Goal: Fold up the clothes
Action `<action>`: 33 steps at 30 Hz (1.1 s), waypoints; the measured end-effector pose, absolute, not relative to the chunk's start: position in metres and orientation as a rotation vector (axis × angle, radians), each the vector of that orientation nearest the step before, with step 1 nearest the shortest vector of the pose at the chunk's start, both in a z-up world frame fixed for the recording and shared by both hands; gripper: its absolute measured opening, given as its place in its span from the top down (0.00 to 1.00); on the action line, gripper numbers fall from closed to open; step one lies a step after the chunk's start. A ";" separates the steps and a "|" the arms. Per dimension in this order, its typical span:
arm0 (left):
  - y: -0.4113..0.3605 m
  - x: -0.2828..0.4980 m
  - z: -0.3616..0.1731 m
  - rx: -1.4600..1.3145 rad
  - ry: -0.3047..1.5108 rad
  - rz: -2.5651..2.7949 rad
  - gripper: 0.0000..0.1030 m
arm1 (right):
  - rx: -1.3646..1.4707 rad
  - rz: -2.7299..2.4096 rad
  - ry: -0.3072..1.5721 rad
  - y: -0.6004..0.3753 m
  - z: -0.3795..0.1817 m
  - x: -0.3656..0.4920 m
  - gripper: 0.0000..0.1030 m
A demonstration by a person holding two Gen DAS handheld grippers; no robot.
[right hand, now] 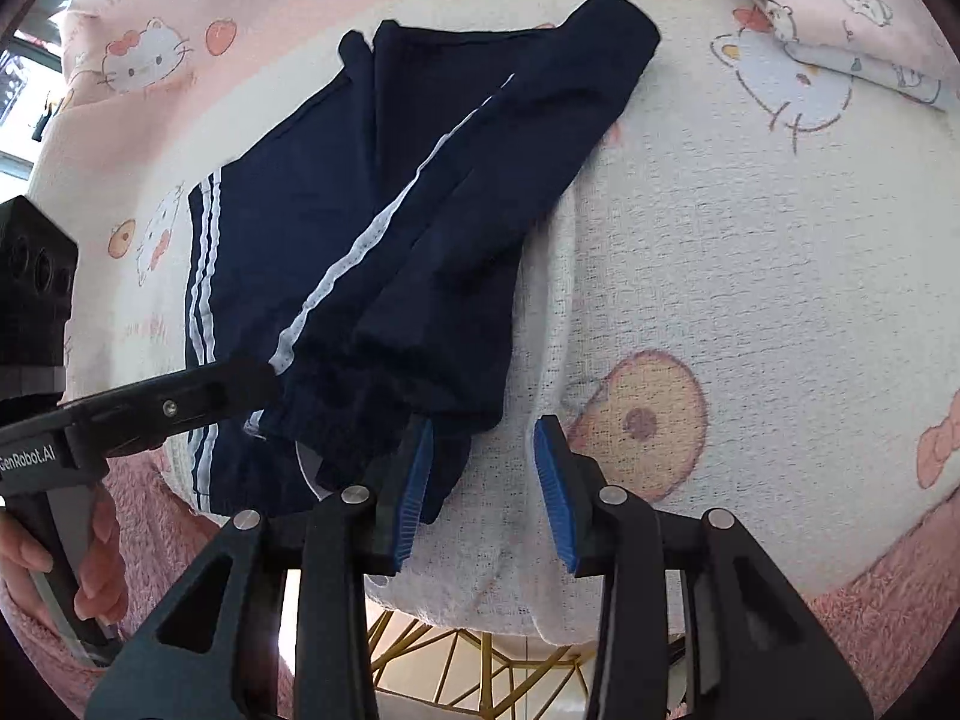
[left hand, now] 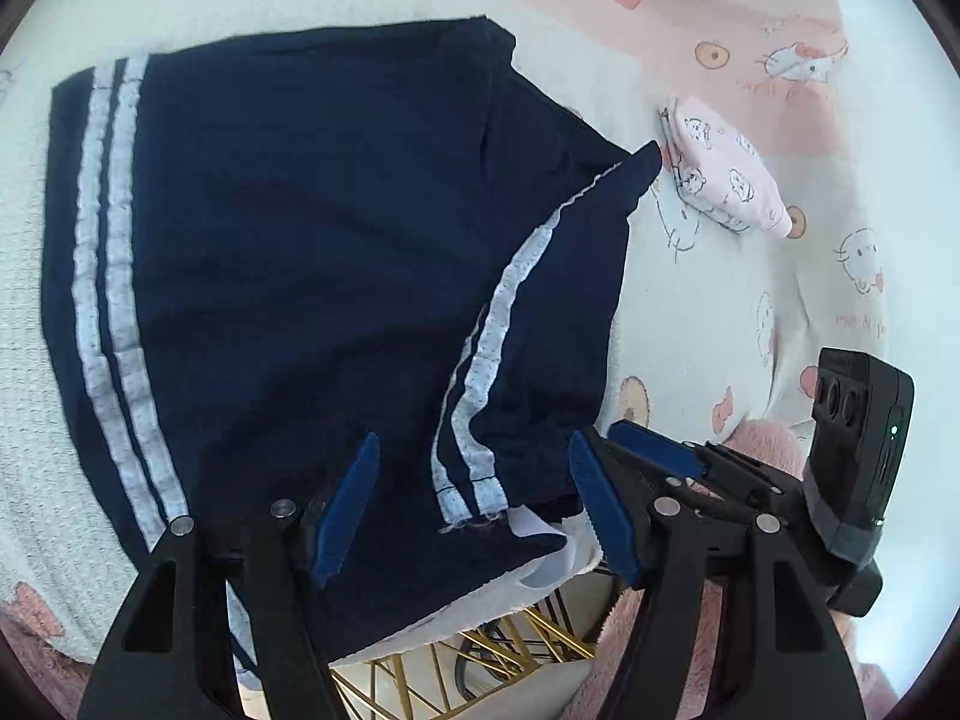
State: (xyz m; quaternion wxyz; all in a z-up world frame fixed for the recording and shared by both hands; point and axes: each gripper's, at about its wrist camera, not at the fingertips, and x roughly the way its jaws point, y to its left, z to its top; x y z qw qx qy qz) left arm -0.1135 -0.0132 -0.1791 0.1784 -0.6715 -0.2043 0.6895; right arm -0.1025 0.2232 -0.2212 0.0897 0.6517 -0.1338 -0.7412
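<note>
Navy trousers (left hand: pixel 312 276) with white side stripes lie folded on the cat-print cloth (left hand: pixel 750 276) that covers the table. One leg (right hand: pixel 420 222) is laid diagonally over the rest. My left gripper (left hand: pixel 474 510) stands open above the striped hem near the front edge, and its pads do not touch the fabric. In the right wrist view it reaches in from the left (right hand: pixel 180 402). My right gripper (right hand: pixel 485 492) is open over bare cloth, with the elastic cuff (right hand: pixel 372 408) lying just beside its left finger (right hand: pixel 414 492). Nothing is between its pads.
A small folded pink garment (left hand: pixel 726 174) lies on the cloth beyond the trousers, toward the right (right hand: pixel 840 18). A gold wire frame (left hand: pixel 480 654) shows below the table's front edge. A hand (right hand: pixel 90 558) in a fluffy pink sleeve holds the left gripper's handle.
</note>
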 end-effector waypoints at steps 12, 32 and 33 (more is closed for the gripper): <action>0.003 -0.105 -0.193 -1.923 -0.564 1.868 0.73 | 1.956 -2.062 -0.505 0.243 -0.239 -0.083 0.58; 0.017 -0.089 -0.178 -1.863 -0.542 1.934 0.90 | 1.922 -2.142 -0.493 0.233 -0.235 -0.082 0.57; 0.013 -0.088 -0.174 -1.849 -0.557 1.950 0.90 | 1.918 -2.148 -0.485 0.233 -0.232 -0.083 0.57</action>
